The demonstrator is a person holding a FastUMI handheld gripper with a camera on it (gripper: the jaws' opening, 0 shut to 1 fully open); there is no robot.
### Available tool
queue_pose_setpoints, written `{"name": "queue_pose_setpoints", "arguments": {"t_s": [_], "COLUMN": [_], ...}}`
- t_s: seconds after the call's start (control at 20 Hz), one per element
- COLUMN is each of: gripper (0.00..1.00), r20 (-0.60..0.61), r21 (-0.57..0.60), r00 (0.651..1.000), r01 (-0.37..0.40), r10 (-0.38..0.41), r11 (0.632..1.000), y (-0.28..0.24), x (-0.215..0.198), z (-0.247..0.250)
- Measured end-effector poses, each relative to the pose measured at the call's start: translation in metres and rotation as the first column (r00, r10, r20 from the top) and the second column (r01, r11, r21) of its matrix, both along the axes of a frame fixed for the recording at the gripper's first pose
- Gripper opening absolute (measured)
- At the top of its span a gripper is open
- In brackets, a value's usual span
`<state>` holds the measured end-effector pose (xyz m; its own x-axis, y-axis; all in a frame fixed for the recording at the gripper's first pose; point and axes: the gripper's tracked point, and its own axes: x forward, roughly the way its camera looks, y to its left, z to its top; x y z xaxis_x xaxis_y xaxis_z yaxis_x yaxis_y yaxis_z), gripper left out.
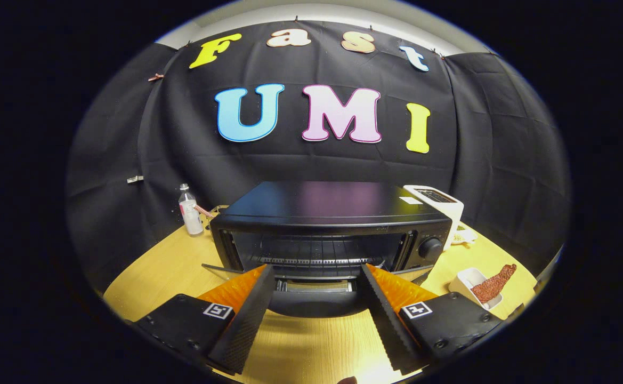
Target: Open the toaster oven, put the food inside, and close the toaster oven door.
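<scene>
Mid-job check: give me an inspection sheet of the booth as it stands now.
Surface: wooden table, bare in front of the gripper.
Job's things: toaster oven, door folded down open, rack showing inside; reddish food resting in a white dish beside it.
Clutter: clear bottle on the oven's other side; white appliance behind the oven.
Gripper: gripper open, fingers spread either side of the lowered door, holding nothing.
Cables: nothing seen.
Surroundings: black cloth wall.
</scene>
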<state>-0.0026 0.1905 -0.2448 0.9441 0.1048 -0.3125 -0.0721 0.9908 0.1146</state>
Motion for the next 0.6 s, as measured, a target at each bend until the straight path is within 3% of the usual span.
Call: {"name": "queue_pose_setpoints", "arguments": {"t_s": [0.6], "gripper": [0.98], "r20": [-0.008], "r21": [-0.015], "r00": [1.000], "r01": [-0.009], "r10": [0.009], "r11": [1.000], "y": [0.000], "x": [-0.023], "z": [-0.012]}}
